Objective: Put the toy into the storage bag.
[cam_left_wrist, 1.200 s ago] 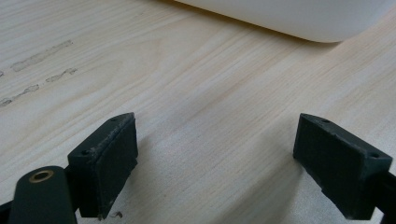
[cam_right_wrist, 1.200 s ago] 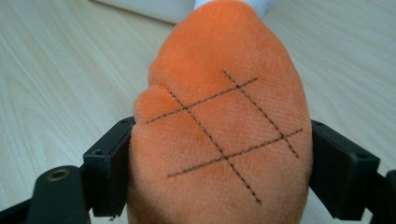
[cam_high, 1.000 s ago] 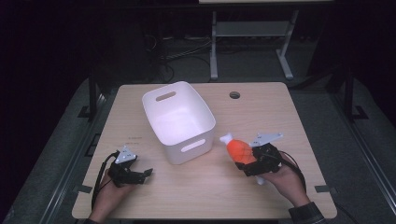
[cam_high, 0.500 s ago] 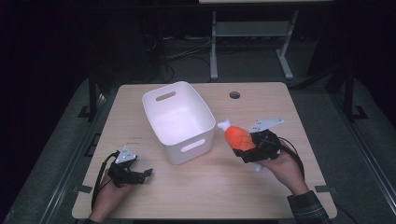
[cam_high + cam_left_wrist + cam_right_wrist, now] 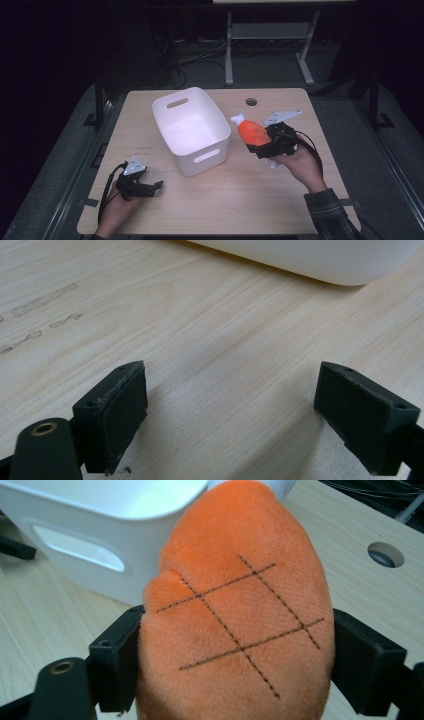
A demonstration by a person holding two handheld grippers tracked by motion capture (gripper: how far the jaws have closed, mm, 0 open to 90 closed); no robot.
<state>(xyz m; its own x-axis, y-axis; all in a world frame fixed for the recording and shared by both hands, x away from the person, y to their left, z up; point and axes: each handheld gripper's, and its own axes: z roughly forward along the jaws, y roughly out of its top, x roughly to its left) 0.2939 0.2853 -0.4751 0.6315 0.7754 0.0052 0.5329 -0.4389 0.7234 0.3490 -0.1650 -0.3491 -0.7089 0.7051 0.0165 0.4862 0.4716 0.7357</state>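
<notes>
The right hand-held gripper (image 5: 260, 141), clamped on the orange plush toy (image 5: 251, 133), has risen off the worktop (image 5: 260, 200) toward the white bin (image 5: 192, 131) beside it, likely for dropping; the left hand-held gripper (image 5: 156, 187) rests open

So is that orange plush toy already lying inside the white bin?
No, the orange plush toy is clamped in the right gripper, beside the white bin, not in it.

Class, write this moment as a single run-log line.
right gripper: shut on orange plush toy, beside white bin | left gripper: open, on table | toy not yet in bin
</notes>
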